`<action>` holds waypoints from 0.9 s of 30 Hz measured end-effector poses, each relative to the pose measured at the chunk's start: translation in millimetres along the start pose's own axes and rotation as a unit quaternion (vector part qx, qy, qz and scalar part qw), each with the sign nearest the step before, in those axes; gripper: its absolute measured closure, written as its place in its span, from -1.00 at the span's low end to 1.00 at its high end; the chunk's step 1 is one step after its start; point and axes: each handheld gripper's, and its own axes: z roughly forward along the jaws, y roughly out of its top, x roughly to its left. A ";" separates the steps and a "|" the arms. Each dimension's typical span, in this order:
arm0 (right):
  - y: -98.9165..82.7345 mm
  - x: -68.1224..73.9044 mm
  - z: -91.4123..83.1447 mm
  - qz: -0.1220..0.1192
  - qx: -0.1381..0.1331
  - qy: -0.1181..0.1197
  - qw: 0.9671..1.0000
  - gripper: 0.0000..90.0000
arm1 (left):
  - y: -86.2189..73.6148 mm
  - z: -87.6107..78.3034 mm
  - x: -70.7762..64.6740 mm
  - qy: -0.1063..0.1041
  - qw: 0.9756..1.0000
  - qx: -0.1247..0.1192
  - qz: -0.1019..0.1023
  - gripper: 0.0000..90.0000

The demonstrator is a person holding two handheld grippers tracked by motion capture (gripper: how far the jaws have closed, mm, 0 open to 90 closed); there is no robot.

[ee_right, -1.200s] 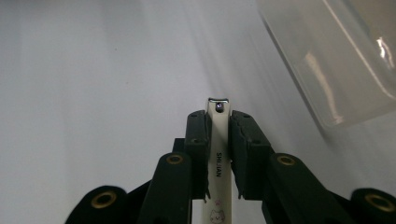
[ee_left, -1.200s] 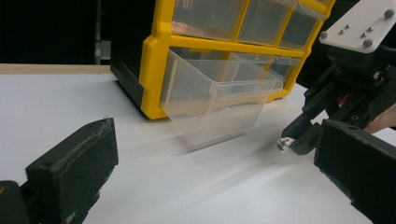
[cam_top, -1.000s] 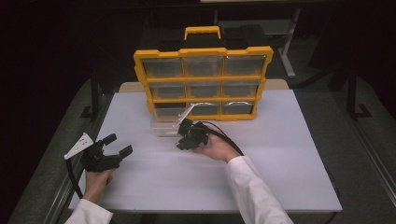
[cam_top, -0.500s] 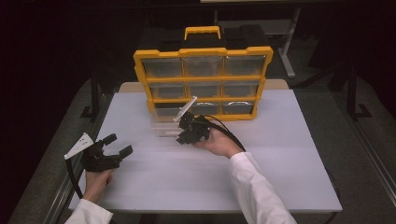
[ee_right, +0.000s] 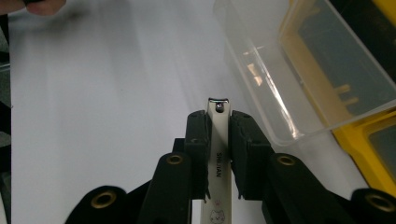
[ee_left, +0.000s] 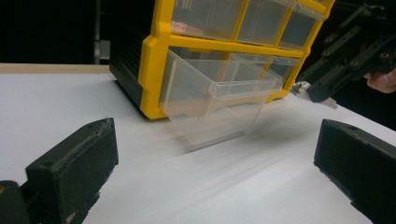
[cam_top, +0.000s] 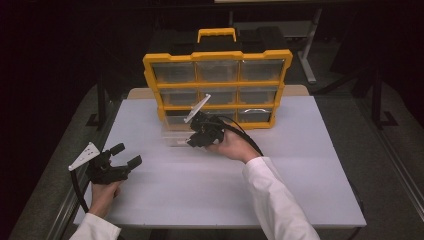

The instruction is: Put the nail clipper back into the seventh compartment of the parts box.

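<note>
Above white table (ee_right: pixel 93 116), right claw (ee_right: pixel 219 123) pinches nail clipper (ee_right: pixel 218 140), tip poking out beside clear drawer (ee_right: pixel 299 70).

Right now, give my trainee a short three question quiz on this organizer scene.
1. True or false: the right claw is shut on a nail clipper.
2. Which drawer of the yellow organizer is pulled out? A. top right B. bottom left C. middle
3. Fill in: the left claw stands ____, holding nothing.

Key:
1. True; the pads press on the clipper's metal body.
2. B; the clear drawer sticks out of the bottom left slot, seen from the high view.
3. Open, low over the white table.
</note>
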 end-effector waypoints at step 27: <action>38.1 -21.5 -0.5 0.001 0.003 -0.007 1.000 0.69 | 0.6 -0.3 0.7 -0.006 1.000 -0.007 -0.003 -1.00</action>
